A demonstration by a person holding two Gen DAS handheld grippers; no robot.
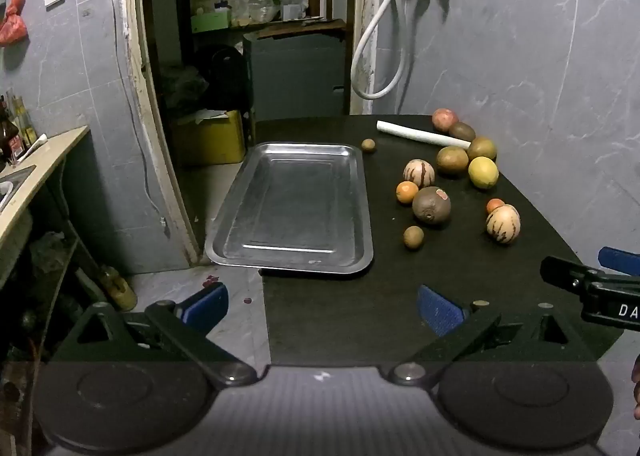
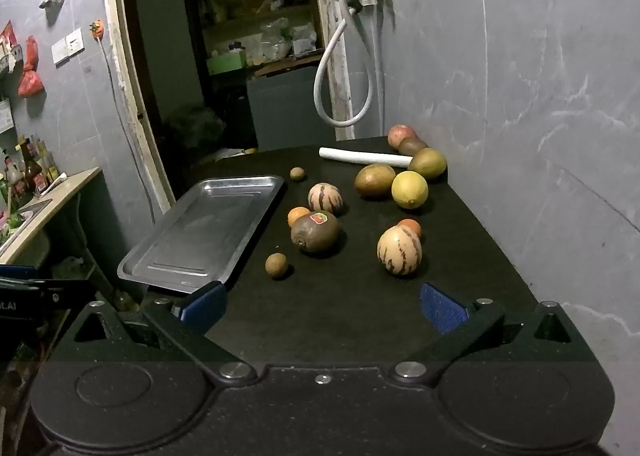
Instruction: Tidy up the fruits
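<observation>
Nothing done yet. Shiny flat metal tray [image 1: 292, 207] bare inside, lying at the left edge of the dark round table [image 1: 400, 296], one corner poking out past the edge. All the fruit loose on the table, none in the tray.

Right beside the tray's far corner: one tiny brown round fruit [image 1: 368, 145]. A bit further from the tray: a pale striped melon-like fruit [image 1: 418, 172], a small orange [image 1: 407, 191] touching a big brown fruit with a red sticker [image 1: 431, 204], and another small brown round fruit [image 1: 413, 236] nearer the camera. Far from the tray, toward the grey wall: a bright yellow lemon [image 1: 483, 171], two greenish-brown fruits [image 1: 452, 159] close behind it, a second striped pale fruit [image 1: 503, 223] with another small orange [image 1: 495, 205] tucked behind, and a reddish round fruit [image 1: 445, 119] at the very back with a brown one next to it. Also a white tube [image 1: 422, 134] lying across the back, not a fruit.

Left tongs [image 1: 322, 308] spread wide, gripping nothing, low over the near end of the tray. Right tongs [image 2: 323, 306] spread wide too, gripping nothing, aimed at the fruit, well away from the tray.

Left to do, most likely: every fruit picked up and put in the tray, one by one. Round fruit, so likely to roll.
</observation>
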